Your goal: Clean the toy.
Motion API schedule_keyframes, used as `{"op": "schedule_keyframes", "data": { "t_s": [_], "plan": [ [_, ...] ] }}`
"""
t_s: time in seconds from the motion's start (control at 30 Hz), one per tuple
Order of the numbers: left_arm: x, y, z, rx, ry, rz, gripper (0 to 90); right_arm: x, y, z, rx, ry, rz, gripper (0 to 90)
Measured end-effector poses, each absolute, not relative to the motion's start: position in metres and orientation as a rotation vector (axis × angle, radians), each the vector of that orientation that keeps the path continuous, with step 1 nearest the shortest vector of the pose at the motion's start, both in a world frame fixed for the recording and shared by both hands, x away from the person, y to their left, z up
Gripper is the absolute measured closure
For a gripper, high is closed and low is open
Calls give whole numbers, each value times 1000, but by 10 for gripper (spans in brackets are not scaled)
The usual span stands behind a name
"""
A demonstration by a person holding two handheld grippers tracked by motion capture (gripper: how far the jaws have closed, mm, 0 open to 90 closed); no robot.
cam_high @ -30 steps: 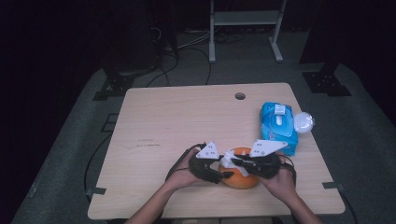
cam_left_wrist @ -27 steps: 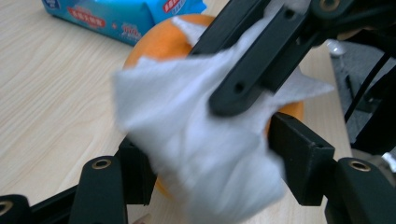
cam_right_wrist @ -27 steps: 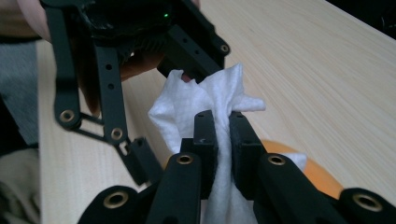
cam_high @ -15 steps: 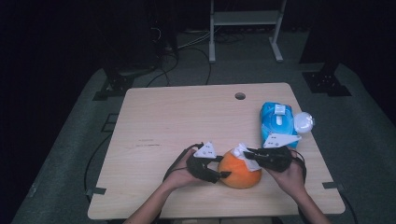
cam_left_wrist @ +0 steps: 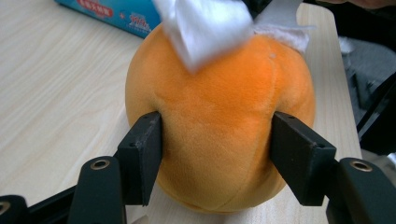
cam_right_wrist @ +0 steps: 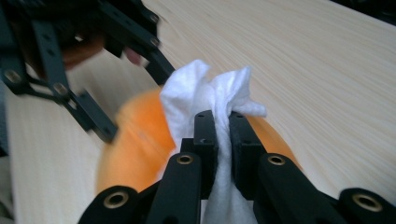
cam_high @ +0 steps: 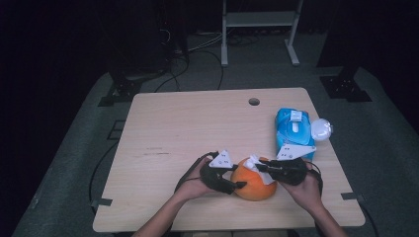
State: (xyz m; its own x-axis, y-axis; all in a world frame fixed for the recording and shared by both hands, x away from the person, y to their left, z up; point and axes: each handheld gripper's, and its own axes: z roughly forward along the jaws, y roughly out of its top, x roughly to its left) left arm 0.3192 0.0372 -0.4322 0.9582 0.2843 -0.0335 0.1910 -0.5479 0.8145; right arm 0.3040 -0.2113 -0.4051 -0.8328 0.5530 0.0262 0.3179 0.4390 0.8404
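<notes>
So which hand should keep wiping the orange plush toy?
Right, probably. The right gripper already pinches the white wipe against the orange plush, while the left gripper is clamped on the plush's sides, steadying it on the table.

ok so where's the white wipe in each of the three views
High view: the white wipe lies on top of the orange plush ball, near the table's front edge, in the right gripper.
Left gripper view: top centre, draped on the ball that the left gripper clamps.
Right gripper view: centre, pinched between the shut jaws.
Shared landmark: the orange ball.
</notes>
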Motion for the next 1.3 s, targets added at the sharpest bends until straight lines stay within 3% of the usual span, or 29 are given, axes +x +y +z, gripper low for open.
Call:
{"op": "schedule_keyframes", "data": {
  "t_s": [0.23, 0.53, 0.73, 1.03, 1.3],
  "plan": [
    [323, 43, -434, 2178, 337, 117, 379, 304, -184, -401, 642, 2486, 1368, 824],
    [331, 53, -441, 2168, 387, 68, 386, 310, -233, -413, 852, 2416, 1414, 824],
    [329, 55, -426, 2097, 365, 59, 291, 306, -226, -413, 817, 2421, 1383, 824],
    [331, 47, -434, 2075, 389, 63, 259, 308, -192, -407, 710, 2447, 1363, 824],
    [332, 45, -441, 2059, 397, 59, 280, 305, -227, -413, 832, 2403, 1393, 823]
  ]
}}
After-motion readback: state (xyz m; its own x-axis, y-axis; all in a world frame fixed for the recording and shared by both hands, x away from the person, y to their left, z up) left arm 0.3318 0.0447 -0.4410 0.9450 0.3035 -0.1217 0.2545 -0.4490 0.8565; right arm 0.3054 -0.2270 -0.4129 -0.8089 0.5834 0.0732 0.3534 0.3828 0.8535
